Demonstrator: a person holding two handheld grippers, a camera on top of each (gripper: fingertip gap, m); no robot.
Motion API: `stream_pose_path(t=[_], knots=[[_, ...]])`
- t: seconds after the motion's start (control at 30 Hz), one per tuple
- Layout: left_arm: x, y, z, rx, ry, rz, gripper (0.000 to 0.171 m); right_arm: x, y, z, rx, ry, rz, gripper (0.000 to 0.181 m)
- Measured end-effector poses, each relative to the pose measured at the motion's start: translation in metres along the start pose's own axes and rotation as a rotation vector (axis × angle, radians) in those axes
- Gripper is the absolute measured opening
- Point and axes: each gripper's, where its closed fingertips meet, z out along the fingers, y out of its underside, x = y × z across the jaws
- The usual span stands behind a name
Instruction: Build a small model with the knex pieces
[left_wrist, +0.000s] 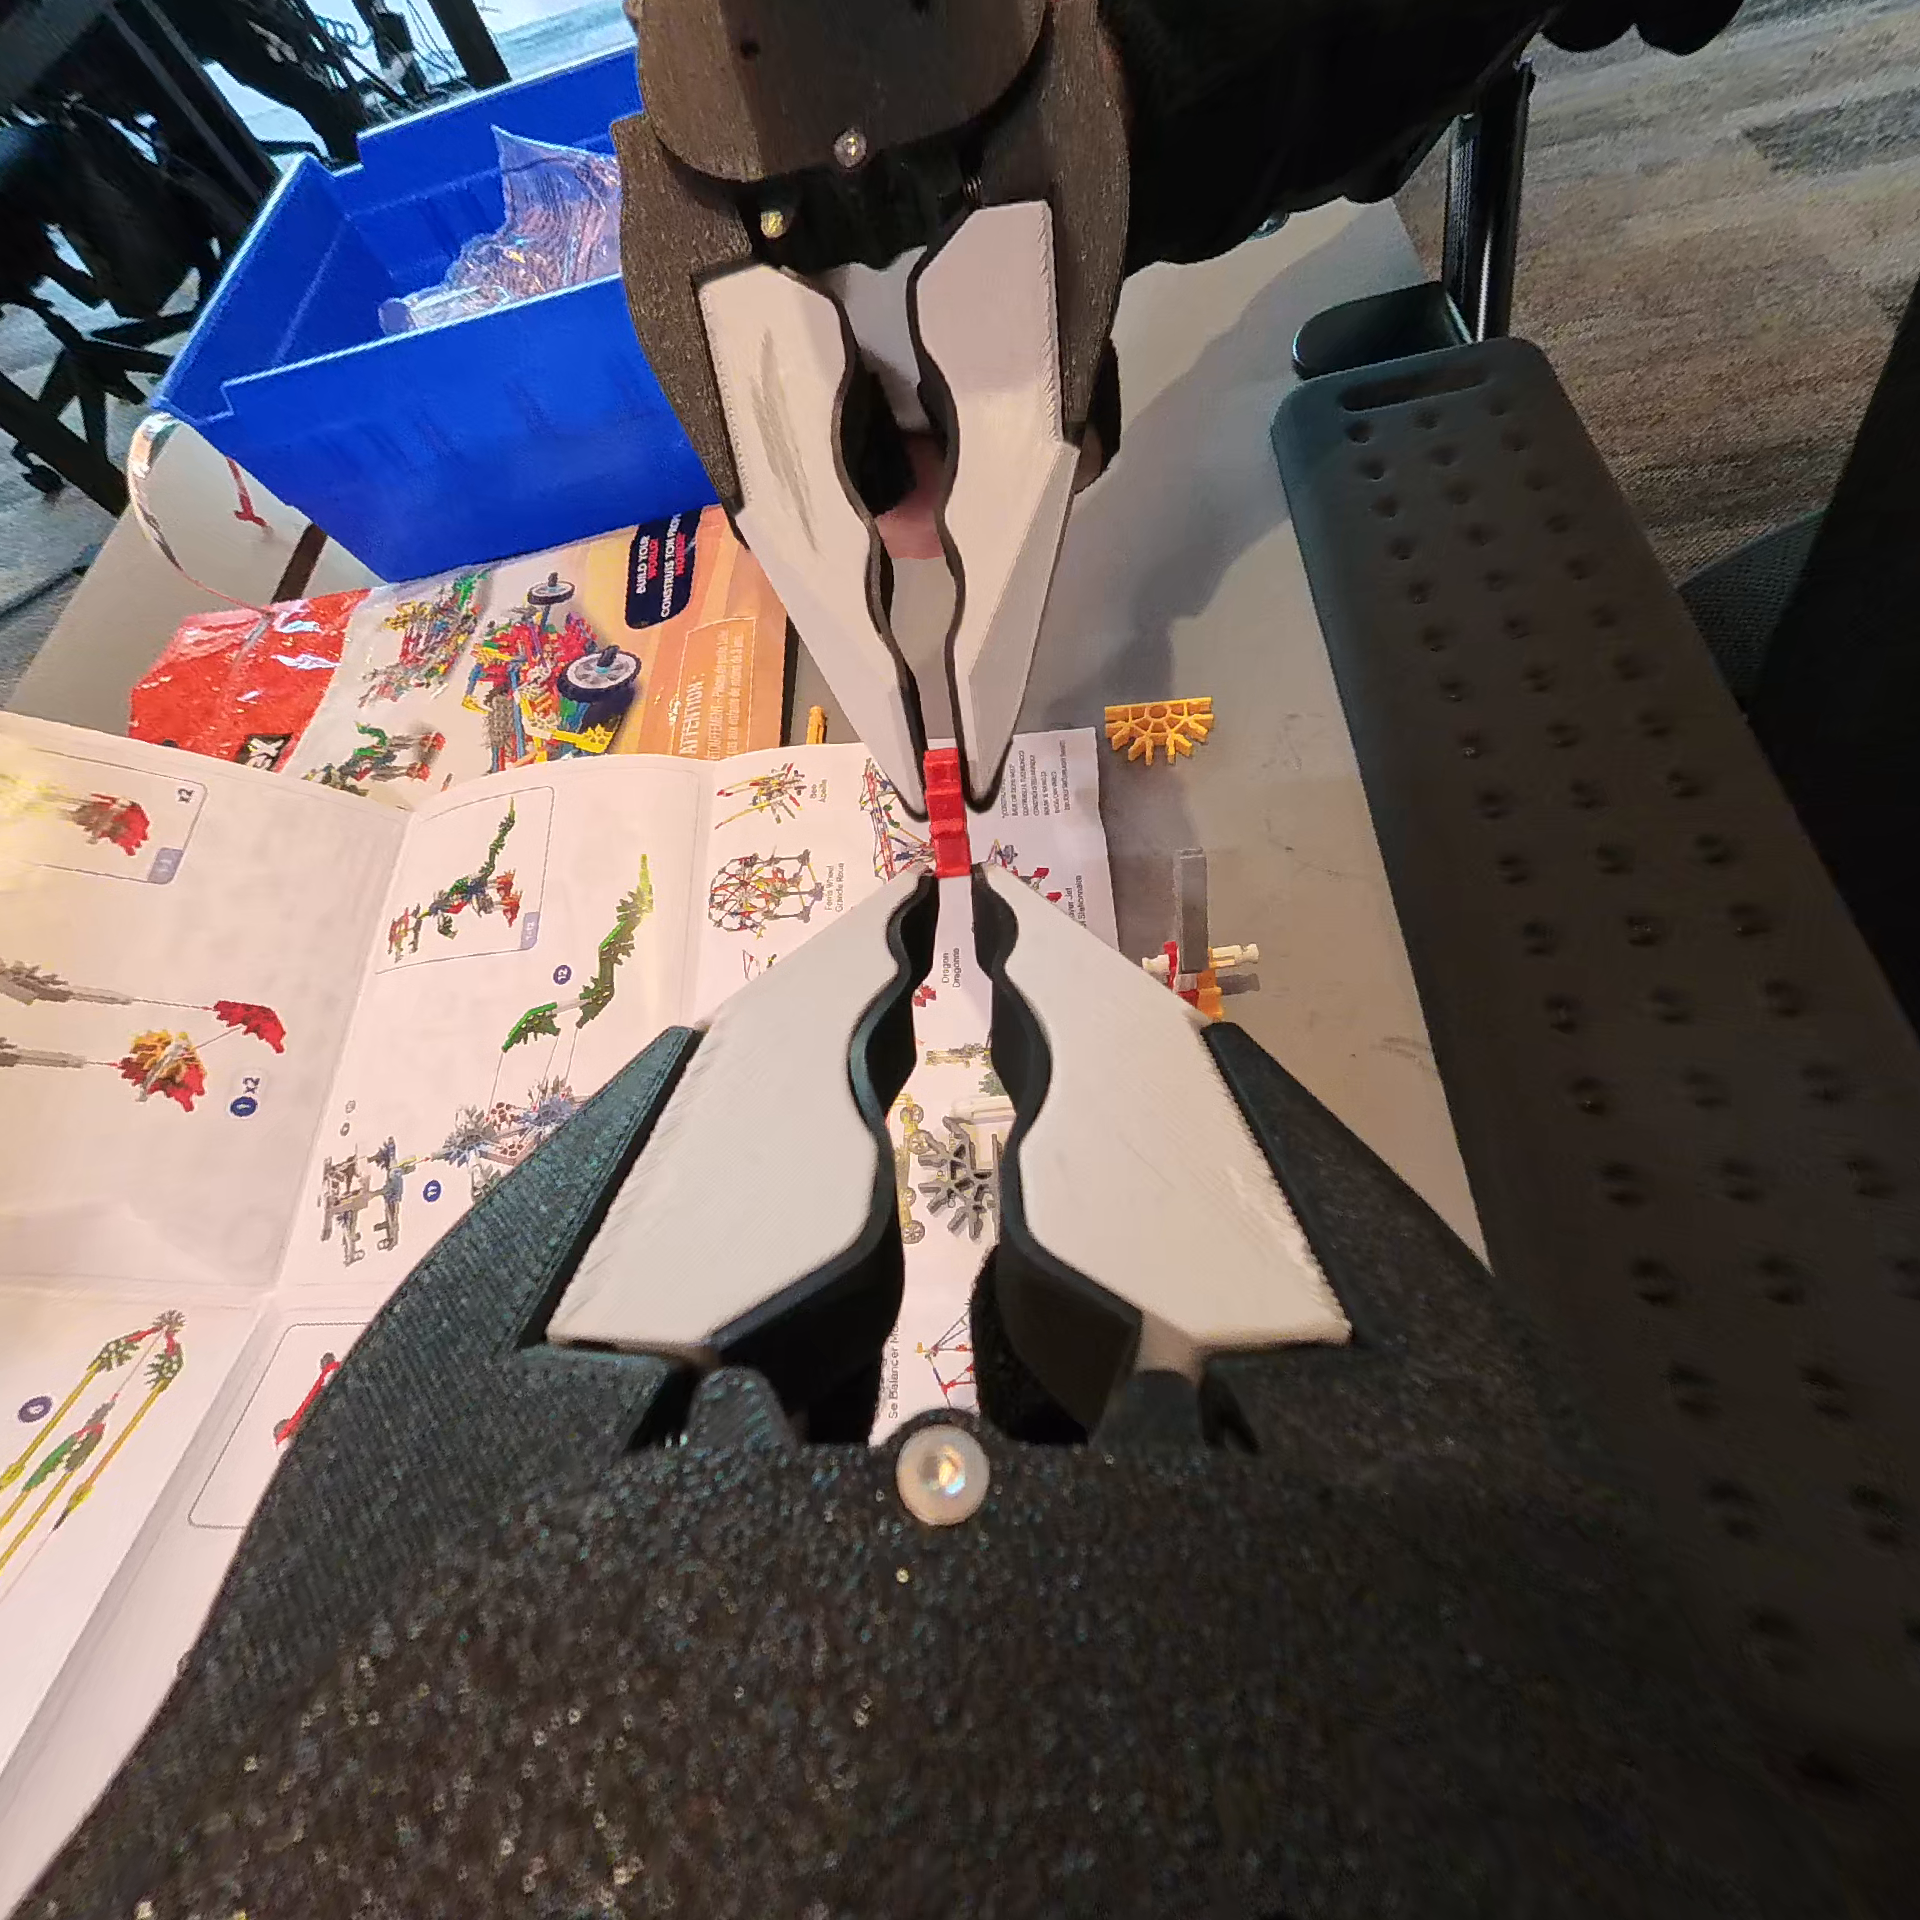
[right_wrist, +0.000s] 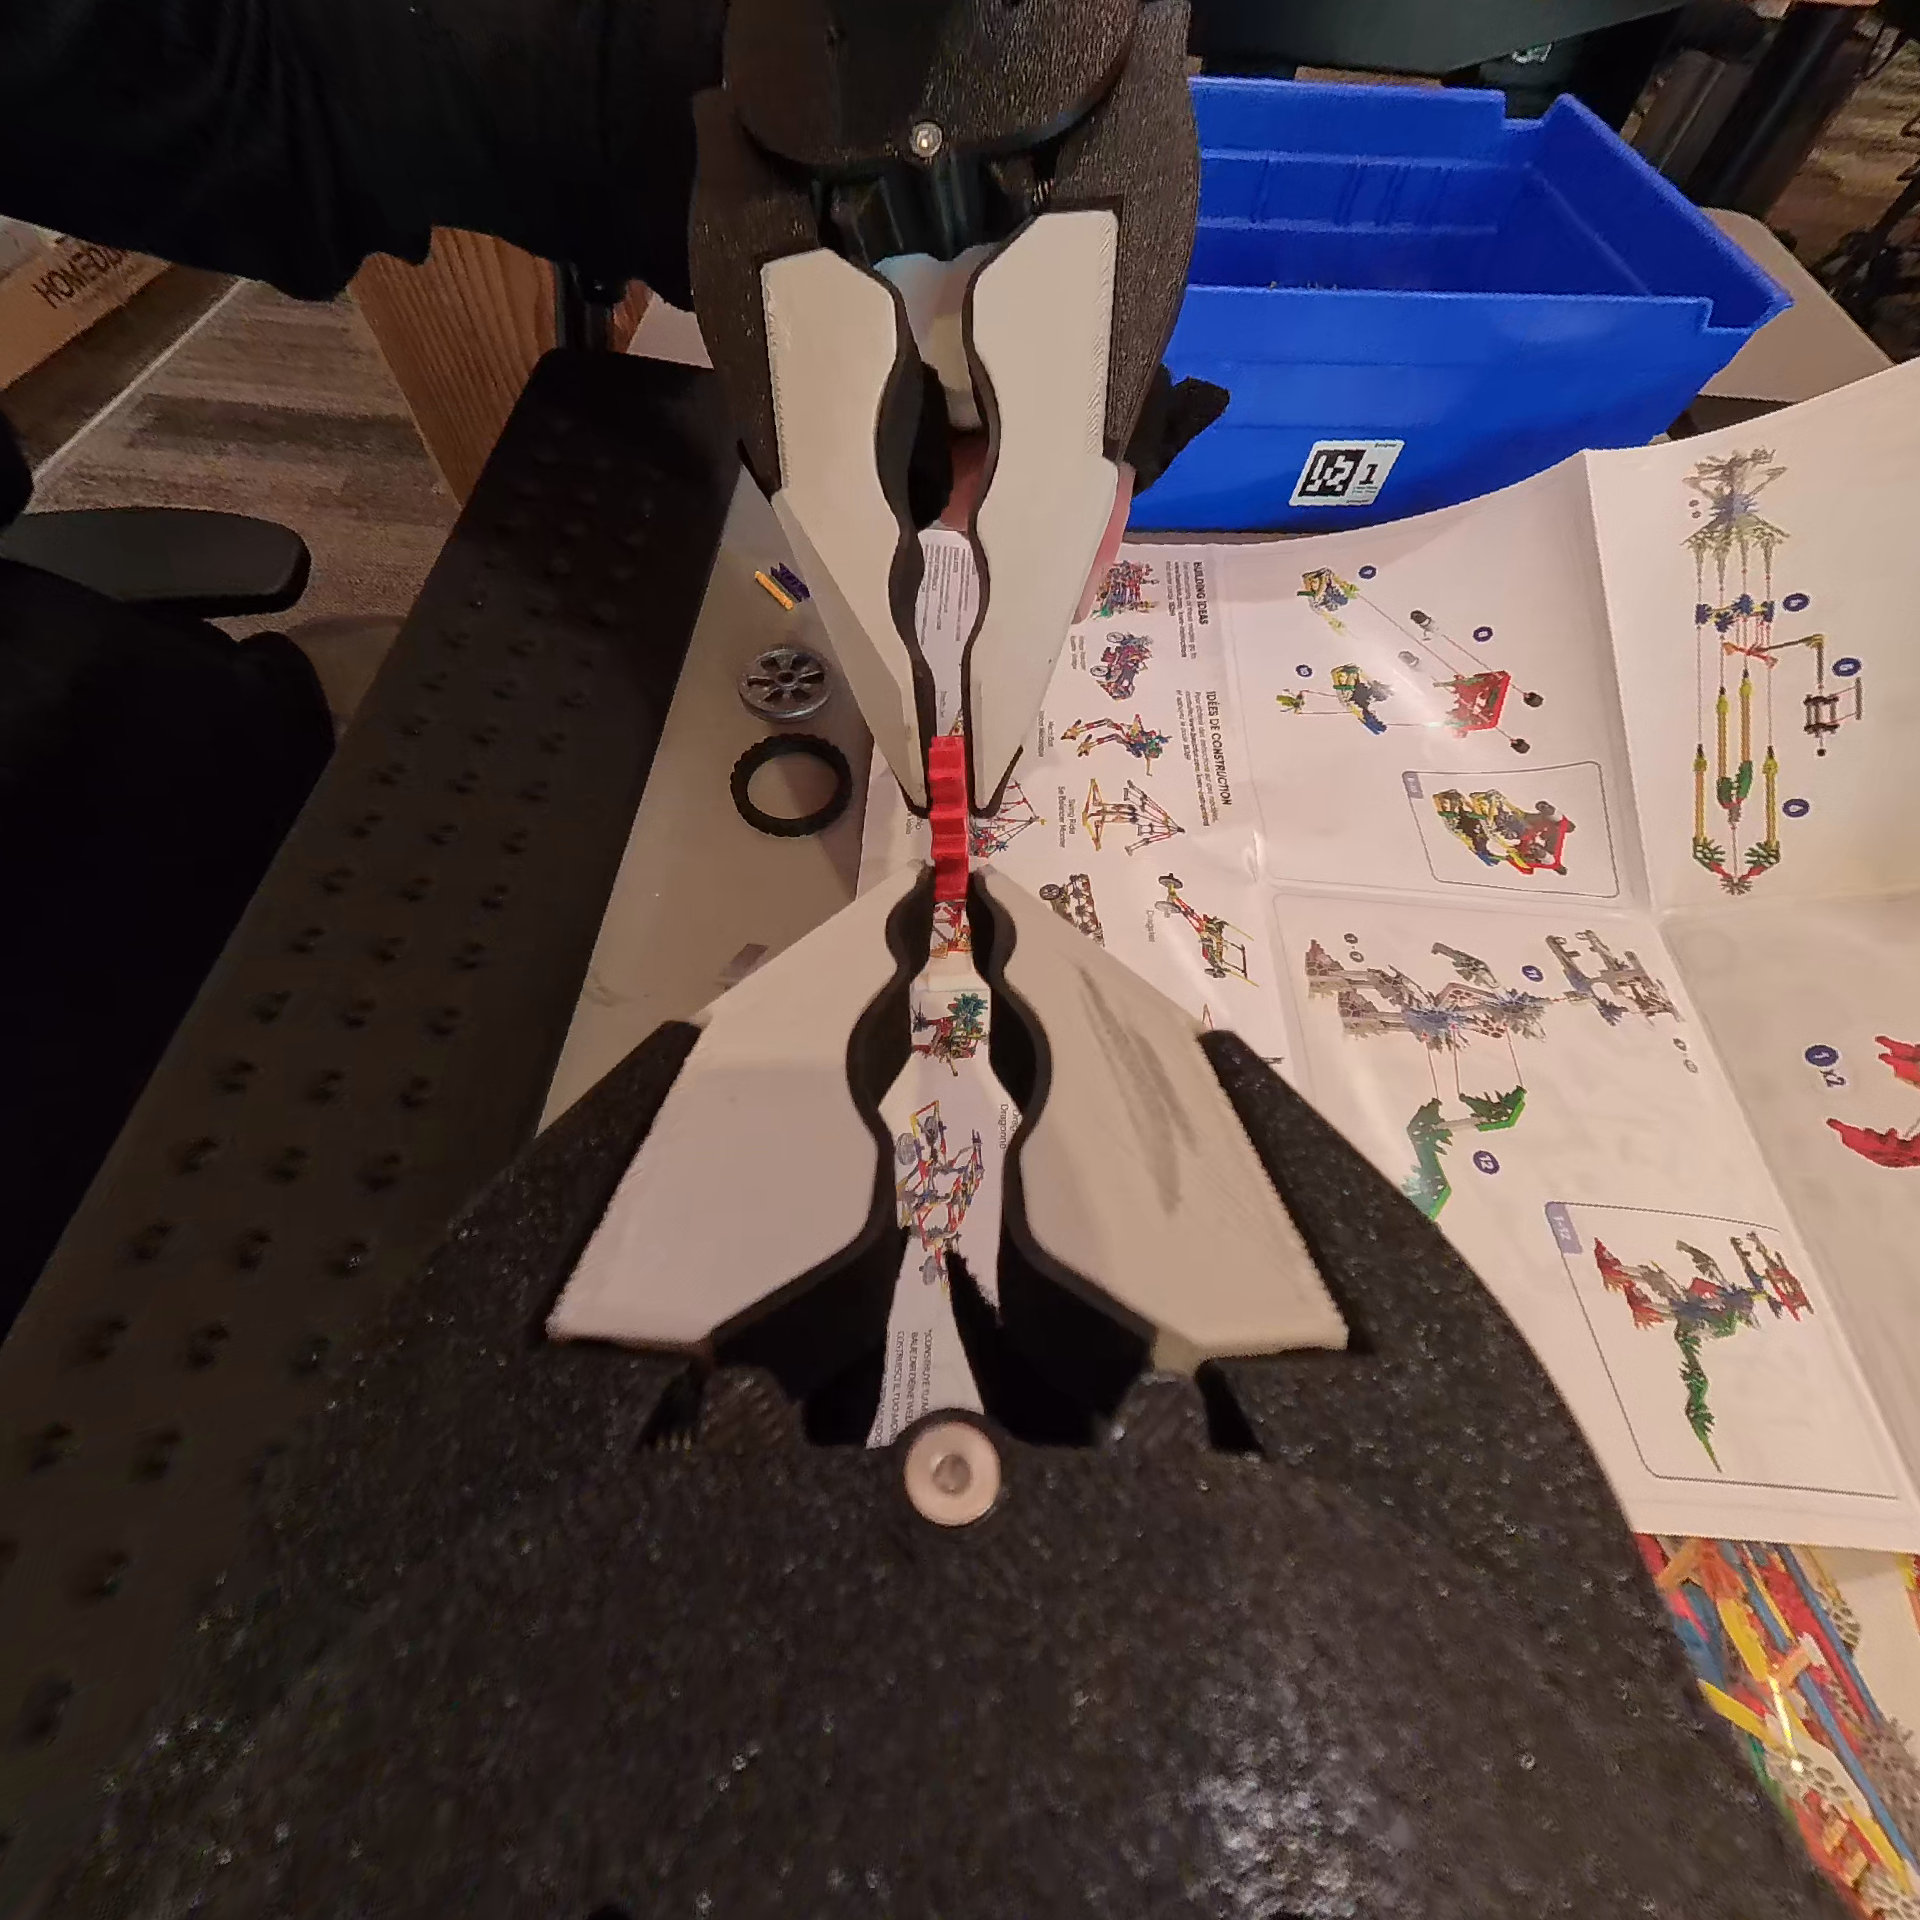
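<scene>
While the left tongs (left_wrist: 948, 883) pinched the near end of a small red toothed connector piece (left_wrist: 947, 810), the right tongs (left_wrist: 943, 795) gripped its far end, holding it above the instruction sheet (left_wrist: 540, 935) on the desk (left_wrist: 1247, 582); a blue bin (left_wrist: 436, 416) stood beyond.

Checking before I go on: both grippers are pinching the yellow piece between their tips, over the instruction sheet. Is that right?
Not quite. The piece both grippers pinch is red, not yellow, as both wrist views show. The left gripper and right gripper each clamp one end of it, tip to tip, above the instruction sheet. The yellow connector lies loose on the table.
</scene>
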Motion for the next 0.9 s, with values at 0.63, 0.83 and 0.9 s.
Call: stream_pose_path(t=[0.63,0.83,0.9], knots=[[0.0018,0.0003,0.0005,-0.012,0.002,0.014,0.005,-0.0023,0.0072,0.0040,-0.043,0.002,-0.026,0.006],[0.0013,0.0008,0.0001,-0.009,0.000,0.008,0.005,-0.0025,0.0094,0.0050,-0.054,0.002,-0.029,0.009],[0.0011,0.0012,0.0001,-0.007,0.000,0.002,0.005,-0.0026,0.0106,0.0055,-0.060,0.003,-0.031,0.011]])
